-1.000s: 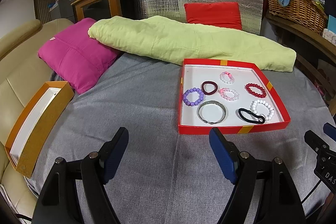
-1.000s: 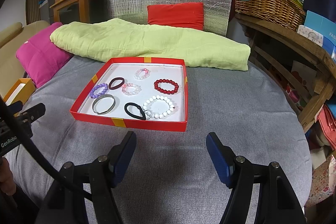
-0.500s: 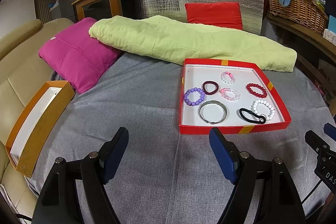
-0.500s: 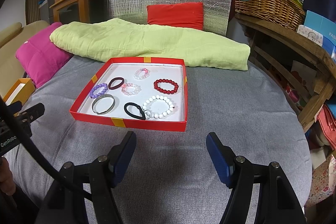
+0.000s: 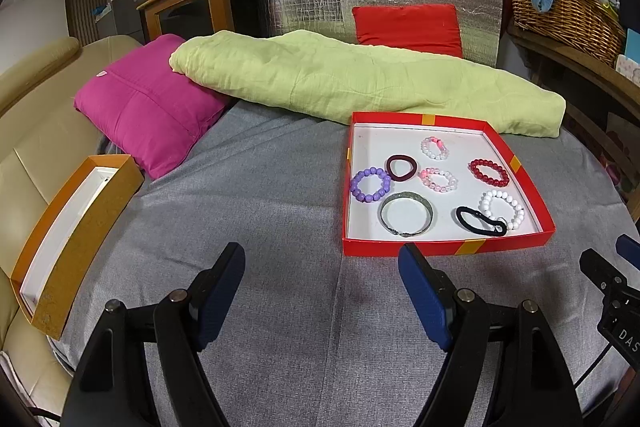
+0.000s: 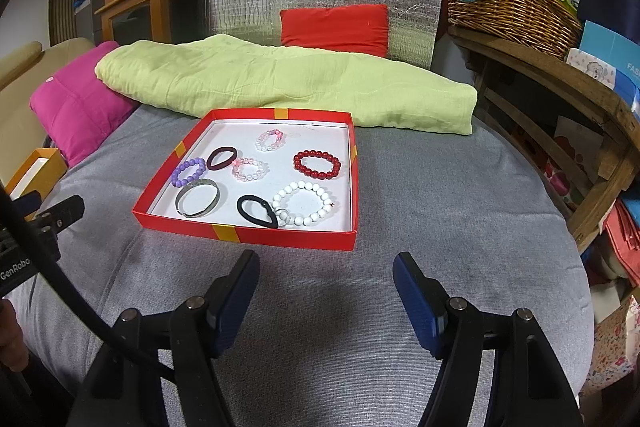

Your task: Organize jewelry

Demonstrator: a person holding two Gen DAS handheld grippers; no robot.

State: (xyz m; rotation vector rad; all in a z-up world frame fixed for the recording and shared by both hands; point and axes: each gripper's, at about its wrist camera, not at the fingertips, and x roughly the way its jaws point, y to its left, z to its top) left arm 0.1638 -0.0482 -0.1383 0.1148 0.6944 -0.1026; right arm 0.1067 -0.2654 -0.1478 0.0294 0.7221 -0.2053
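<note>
Grey woven cloth surface (image 6: 420, 187), backed by a rolled pale-green quilt (image 6: 280, 87) and a magenta cushion (image 5: 148, 107). Item held: shallow red cardboard tray with white floor (image 6: 280, 241), lying flat ahead of both grippers, nearer the right. Contents, 8 loose pieces, none stacked: purple bead bracelet (image 6: 188, 171), maroon elastic band (image 6: 221, 158), grey metal bangle (image 6: 197, 203), black elastic hair tie (image 6: 257, 211) touching white bead bracelet (image 6: 304, 203), red bead bracelet (image 6: 317, 165), 2 pale pink bead bracelets (image 6: 249, 169). Empty orange cardboard box with white lining (image 5: 68, 231) sits at the far left edge, the likely destination. Left gripper (image 5: 322, 291) and right gripper (image 6: 326, 291): jaws spread wide, nothing between them, both short of the tray. Handling advice: approach 1 piece at a time, pinch across a bead strand or rim, and separate the touching black and white pieces before lifting.
</note>
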